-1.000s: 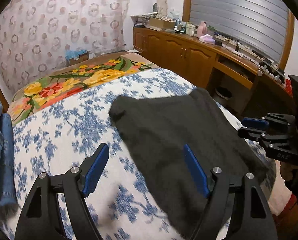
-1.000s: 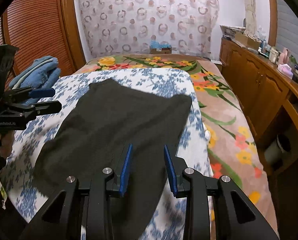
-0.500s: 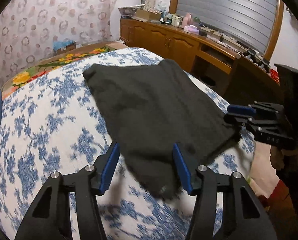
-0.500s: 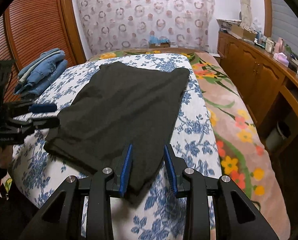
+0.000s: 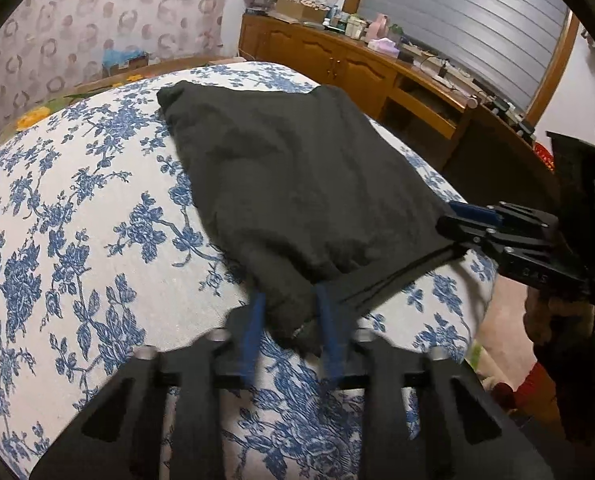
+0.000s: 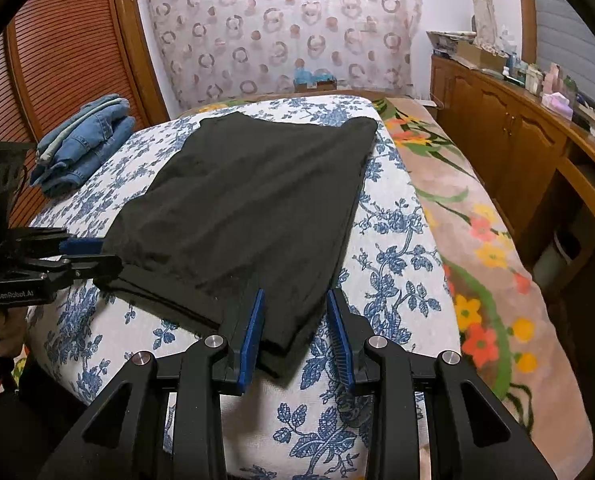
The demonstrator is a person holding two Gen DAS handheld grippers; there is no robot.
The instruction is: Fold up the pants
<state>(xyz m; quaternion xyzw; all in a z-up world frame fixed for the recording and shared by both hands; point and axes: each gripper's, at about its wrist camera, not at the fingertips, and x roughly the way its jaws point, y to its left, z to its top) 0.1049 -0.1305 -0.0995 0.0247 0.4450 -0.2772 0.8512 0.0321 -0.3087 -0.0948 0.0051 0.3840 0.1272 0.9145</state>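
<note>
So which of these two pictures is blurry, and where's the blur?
Left wrist view: the left gripper is motion-smeared as its jaws have just been closing on the black pants corner; background sharp. Right wrist view: crisp, right gripper clear. Both show fisheye bending and dark corners.

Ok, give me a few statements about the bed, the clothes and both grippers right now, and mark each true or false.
1. The black pants lie on a blue floral bedspread. True.
2. The folded jeans sit on top of the pants. False: they lie apart, off to the pants' left.
3. The left gripper has a pants corner between its fingers. True; they have just been closing on it.
4. The right gripper is shut with nothing between its fingers. False: they stand apart, with a pants corner between them.
5. A wooden cabinet runs along the bed's right side. True.
</note>
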